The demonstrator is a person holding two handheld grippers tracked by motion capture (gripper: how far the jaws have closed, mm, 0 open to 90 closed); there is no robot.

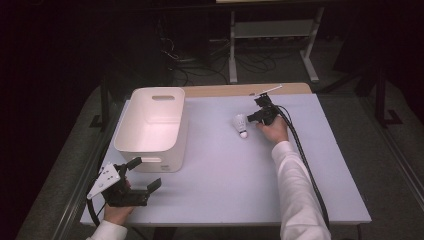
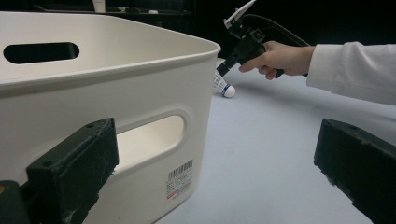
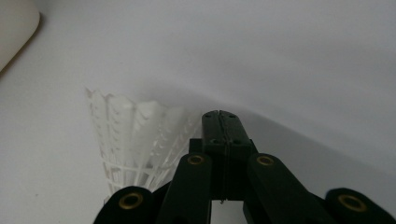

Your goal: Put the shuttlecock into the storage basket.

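Note:
A white shuttlecock (image 1: 241,125) lies on its side on the pale table (image 1: 225,180), right of centre. My right gripper (image 1: 251,118) is down at the table just right of it, jaws pressed together. In the right gripper view the shut gripper (image 3: 222,116) sits beside the feather skirt of the shuttlecock (image 3: 135,140), and nothing shows between the jaws. My left gripper (image 1: 145,173) is held open near the front left corner, close to the near wall of a white plastic bin (image 1: 172,160). Its own view has the bin (image 2: 140,84) close by, with the shuttlecock (image 2: 223,86) and right gripper (image 2: 219,71) beyond.
The bin is tall-walled with handle slots and looks empty from above. A wooden strip (image 1: 240,90) runs along the table's far edge. Behind the table stand a metal frame (image 1: 272,30) and floor cables. The right gripper's black cable (image 1: 305,160) trails toward the front.

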